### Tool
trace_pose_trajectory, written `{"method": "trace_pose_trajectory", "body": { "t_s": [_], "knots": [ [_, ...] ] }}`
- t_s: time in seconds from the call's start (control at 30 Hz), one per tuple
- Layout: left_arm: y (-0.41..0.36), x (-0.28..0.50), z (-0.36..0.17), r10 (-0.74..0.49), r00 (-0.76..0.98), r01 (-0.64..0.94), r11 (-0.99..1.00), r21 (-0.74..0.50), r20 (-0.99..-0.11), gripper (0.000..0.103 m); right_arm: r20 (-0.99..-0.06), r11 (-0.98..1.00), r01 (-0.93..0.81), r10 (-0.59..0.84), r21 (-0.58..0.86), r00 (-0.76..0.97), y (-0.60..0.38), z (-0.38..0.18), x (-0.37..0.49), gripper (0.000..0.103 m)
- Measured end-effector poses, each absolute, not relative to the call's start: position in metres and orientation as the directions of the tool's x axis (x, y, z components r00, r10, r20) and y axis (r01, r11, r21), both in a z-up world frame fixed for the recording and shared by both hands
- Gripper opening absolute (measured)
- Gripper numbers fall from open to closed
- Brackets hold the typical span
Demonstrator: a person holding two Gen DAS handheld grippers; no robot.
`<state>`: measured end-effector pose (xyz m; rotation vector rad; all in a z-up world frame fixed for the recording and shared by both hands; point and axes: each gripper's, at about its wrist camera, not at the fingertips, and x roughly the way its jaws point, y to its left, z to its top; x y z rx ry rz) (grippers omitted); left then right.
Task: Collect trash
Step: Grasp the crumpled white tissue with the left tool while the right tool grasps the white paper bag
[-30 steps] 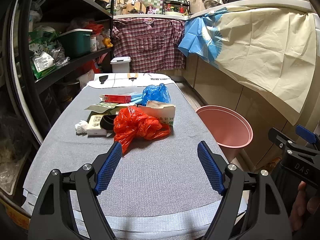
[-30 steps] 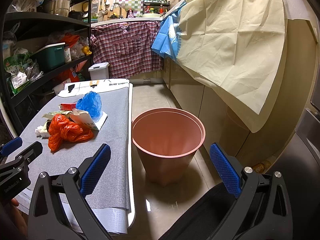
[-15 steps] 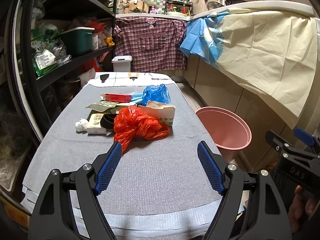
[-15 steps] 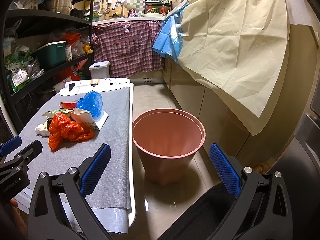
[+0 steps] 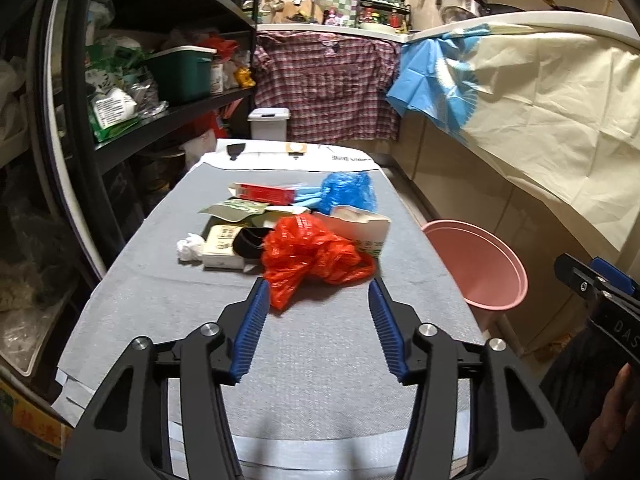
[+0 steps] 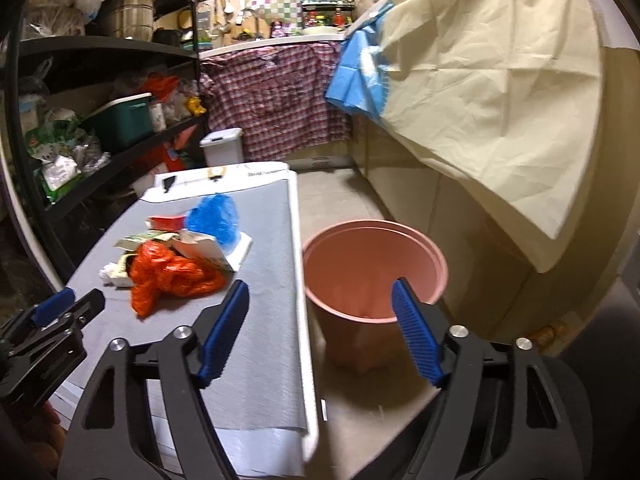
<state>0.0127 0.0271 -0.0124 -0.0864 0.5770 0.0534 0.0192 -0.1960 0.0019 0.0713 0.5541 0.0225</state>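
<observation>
Grey table (image 5: 168, 292) fills my left view; my left gripper (image 5: 316, 284), jaws just narrowed and empty, sits just short of the orange bag (image 5: 312, 252). Rightward, my right gripper (image 6: 320, 286), also narrowing, empty, frames the pink bin (image 6: 372, 268).

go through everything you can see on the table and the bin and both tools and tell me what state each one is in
left tool: open, nothing between its jaws, which have just been closing.
right tool: open, empty, jaws have just been closing.
red plastic bag: crumpled, lying on the table.
blue plastic bag: scrunched up, on the table.
white carton: opened, lying down.
red box: lying flat.
tissue: balled up.
pink bin: upright on the floor, no trash visible inside.
</observation>
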Motion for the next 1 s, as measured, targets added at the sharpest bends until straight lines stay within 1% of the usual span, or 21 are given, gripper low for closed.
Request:
{"method": "trace_pose_trajectory", "body": {
  "t_s": [0.03,0.1,0.17,0.27,0.37,0.5,0.8,1.0],
  "knots": [
    [0.031,0.015,-0.013,0.032,0.834,-0.086,0.994,-0.071,-0.551,0.043,-0.526,0.997,-0.02,0.06,0.081,0.848,-0.192,0.001,0.022,0.066],
    [0.036,0.018,-0.015,0.038,0.828,-0.098,0.992,-0.078,-0.559,0.042,-0.533,0.995,-0.046,0.086,0.088,0.842,-0.182,-0.001,0.029,0.061],
    [0.04,0.022,-0.016,0.046,0.824,-0.111,0.99,-0.082,-0.565,0.039,-0.537,0.992,-0.073,0.116,0.101,0.835,-0.175,-0.003,0.035,0.053],
    [0.045,0.028,-0.018,0.057,0.819,-0.128,0.988,-0.084,-0.571,0.037,-0.544,0.986,-0.117,0.162,0.117,0.823,-0.16,-0.007,0.048,0.048],
    [0.048,0.034,-0.021,0.077,0.82,-0.14,0.988,-0.068,-0.567,0.037,-0.559,0.98,-0.15,0.198,0.131,0.805,-0.147,-0.012,0.064,0.048],
    [0.059,0.046,-0.028,0.102,0.804,-0.173,0.983,-0.066,-0.586,0.037,-0.579,0.97,-0.193,0.244,0.149,0.778,-0.131,-0.017,0.089,0.048],
    [0.087,0.074,-0.038,0.169,0.782,-0.253,0.966,-0.057,-0.599,0.037,-0.621,0.953,-0.249,0.302,0.173,0.723,-0.108,-0.032,0.146,0.049],
    [0.121,0.096,-0.047,0.234,0.746,-0.347,0.935,-0.065,-0.623,0.037,-0.655,0.938,-0.279,0.343,0.204,0.674,-0.1,-0.049,0.18,0.05]
  ]
}}
